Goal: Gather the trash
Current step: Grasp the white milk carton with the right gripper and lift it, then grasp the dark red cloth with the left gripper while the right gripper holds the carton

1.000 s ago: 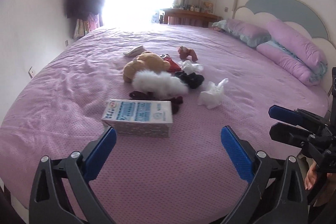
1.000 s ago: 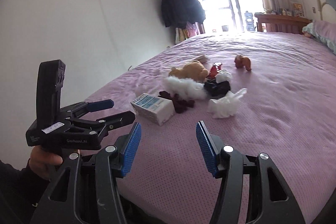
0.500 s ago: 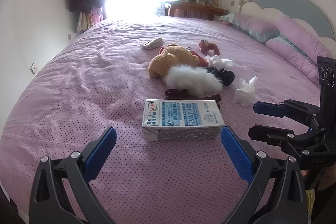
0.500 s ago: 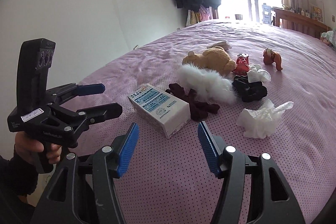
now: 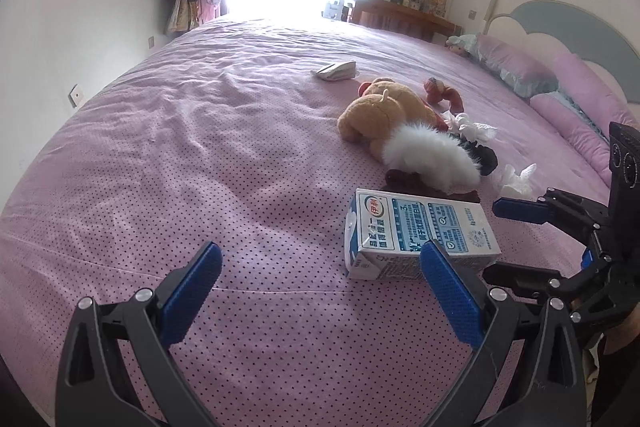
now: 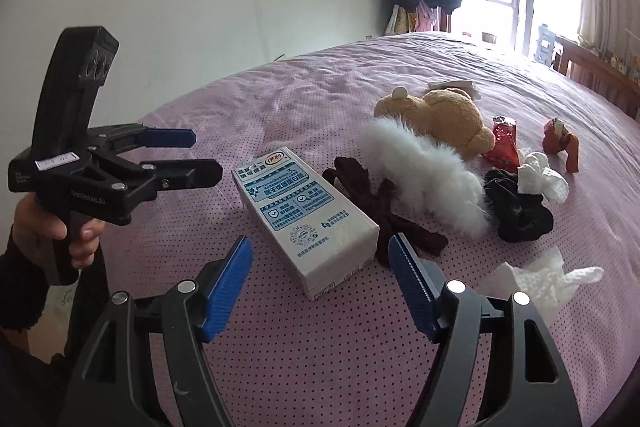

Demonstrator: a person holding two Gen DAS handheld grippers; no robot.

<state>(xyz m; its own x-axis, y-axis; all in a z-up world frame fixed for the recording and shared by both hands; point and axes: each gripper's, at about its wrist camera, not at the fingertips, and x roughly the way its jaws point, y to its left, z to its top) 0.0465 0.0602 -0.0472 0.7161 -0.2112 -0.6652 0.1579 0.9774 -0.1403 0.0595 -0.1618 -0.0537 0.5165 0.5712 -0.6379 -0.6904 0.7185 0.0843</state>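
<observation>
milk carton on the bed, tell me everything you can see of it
The carton is a white rectangular box, cardboard by its look, printed with blue panels, Chinese text and a red and green oval logo near one end. It lies flat on its broad side on the bedspread, closed and undented. A dark red glove lies right beside it, perhaps touching. The right tongs, opening, straddle its near end without touching it; the left tongs are open beside it.

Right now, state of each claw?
Left claw: open, empty.
Right claw: opening, empty, milk carton just ahead, untouched.
</observation>
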